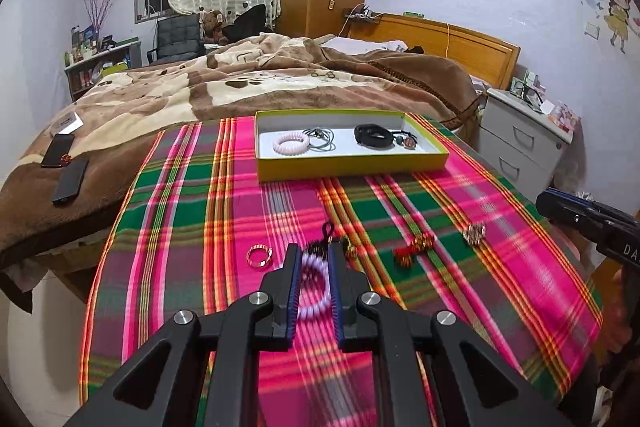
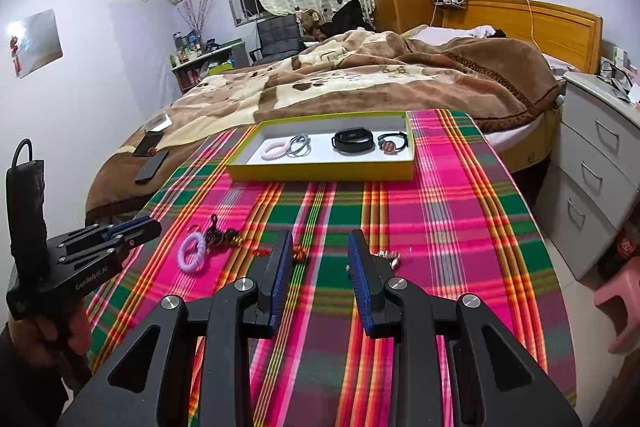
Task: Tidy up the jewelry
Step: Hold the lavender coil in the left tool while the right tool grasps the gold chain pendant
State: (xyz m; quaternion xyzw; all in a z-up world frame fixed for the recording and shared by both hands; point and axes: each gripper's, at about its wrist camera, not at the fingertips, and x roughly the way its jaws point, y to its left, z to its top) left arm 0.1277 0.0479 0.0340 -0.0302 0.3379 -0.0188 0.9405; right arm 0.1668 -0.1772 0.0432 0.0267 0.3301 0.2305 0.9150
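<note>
Both grippers hover over the plaid cloth (image 2: pixel 440 195) and neither has hold of anything. The left gripper (image 1: pixel 314 259) has its jaws set narrowly apart with nothing pinched; through the gap you see the lilac coil bracelet (image 1: pixel 316 291) lying on the cloth below, and the right wrist view confirms it's just sitting there, clear of the fingers. The right gripper (image 2: pixel 320 247) stands wider, jaws well apart, only cloth between them.

The loose stuff sits in a row across the cloth: gold ring (image 1: pixel 259 255) at about 9 o'clock from the left gripper's tips, a dark beaded piece (image 1: pixel 322 245) at 12, a red-and-gold beaded piece (image 1: pixel 414 247) at 3, and a silver piece (image 1: pixel 474 233) further out the same way.

The yellow-green tray (image 1: pixel 352 167) is way up at 12 o'clock, at the far end of the cloth near the bed (image 1: pixel 240 83). Inside it: pink coil bracelet (image 1: pixel 291 143), grey cord (image 1: pixel 320 141), black band (image 1: pixel 373 137), and a small pendant piece (image 1: pixel 407 142) at the right end.
</note>
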